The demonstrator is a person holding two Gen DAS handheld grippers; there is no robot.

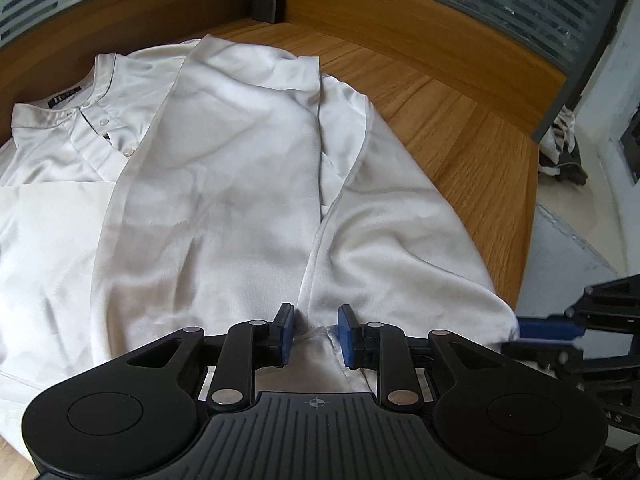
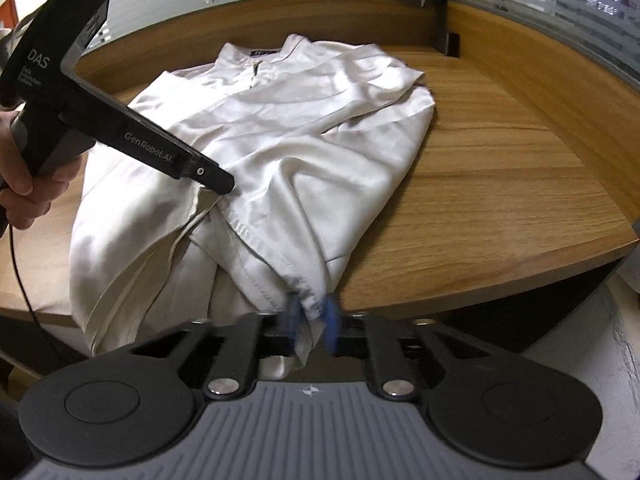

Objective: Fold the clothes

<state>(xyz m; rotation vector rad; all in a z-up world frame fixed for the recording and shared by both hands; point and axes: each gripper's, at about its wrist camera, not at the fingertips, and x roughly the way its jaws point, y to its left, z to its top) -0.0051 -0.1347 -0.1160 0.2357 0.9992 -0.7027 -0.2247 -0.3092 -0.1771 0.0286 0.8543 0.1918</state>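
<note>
A white button-up shirt (image 1: 224, 160) lies on the wooden table (image 1: 460, 120), collar at the far left, one side folded over the front. My left gripper (image 1: 316, 334) is low over the near hem with its blue pads (image 1: 286, 332) apart; a hem ridge lies in the gap and neither pad presses on it. From the right wrist view the left gripper (image 2: 224, 186) rests its tip on the shirt (image 2: 304, 128). My right gripper (image 2: 312, 314) is shut on the bunched hem corner at the table's edge. It also shows as the right gripper (image 1: 520, 330) beside that corner.
A raised wooden partition with frosted glass bounds the table's far side (image 2: 540, 60). A small black box (image 1: 269, 7) stands by the partition. A person's hand (image 2: 16, 168) holds the left gripper, a cable (image 2: 20, 280) hanging from it. A heap of cloth (image 1: 560, 148) lies beyond the table's right edge.
</note>
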